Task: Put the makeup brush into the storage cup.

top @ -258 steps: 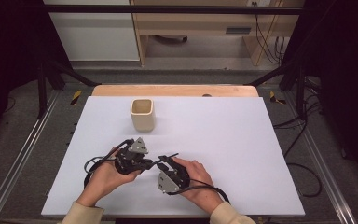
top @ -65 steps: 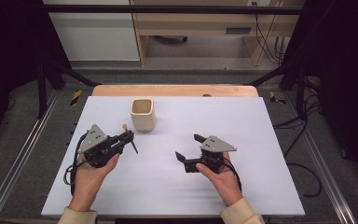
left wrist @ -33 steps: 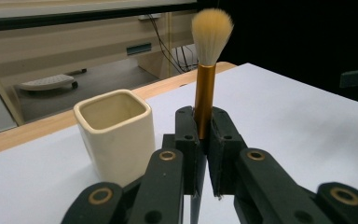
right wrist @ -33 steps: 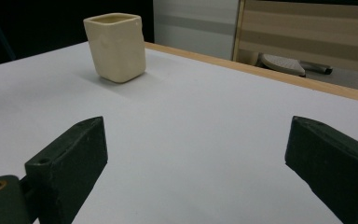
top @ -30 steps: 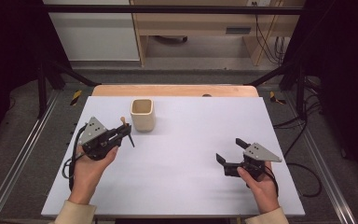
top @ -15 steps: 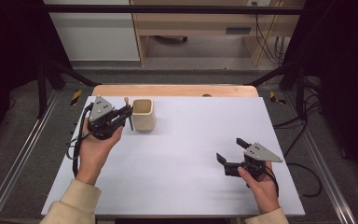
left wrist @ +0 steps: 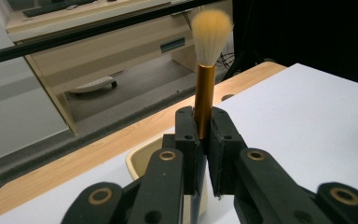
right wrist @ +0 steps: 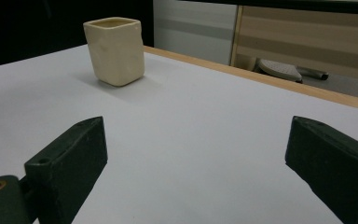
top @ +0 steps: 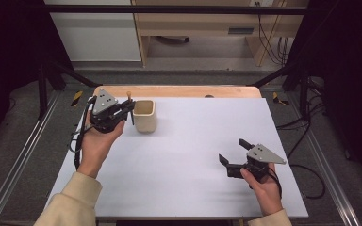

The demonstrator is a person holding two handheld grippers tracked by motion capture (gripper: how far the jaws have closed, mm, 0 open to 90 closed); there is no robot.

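Near edge of white table (top: pixel 184 188): right gripper (top: pixel 233 151) low over sheet toward right side, jaws wide apart w/ nothing between, bare surface all round it and fwd to the cup (right wrist: pixel 115 50). Mid-table open, no clutter. Far left: left gripper (top: pixel 131 108) lifted beside cup's left wall, close to sheet's back edge and wooden strip (top: pixel 179 91). Jaws clamped narrow on gold brush (left wrist: pixel 203 93), handle upright, bristles up, lower end just above/at cup rim – can't tell if inside.

no readable text, no labels, no brands, no numbers, no signs
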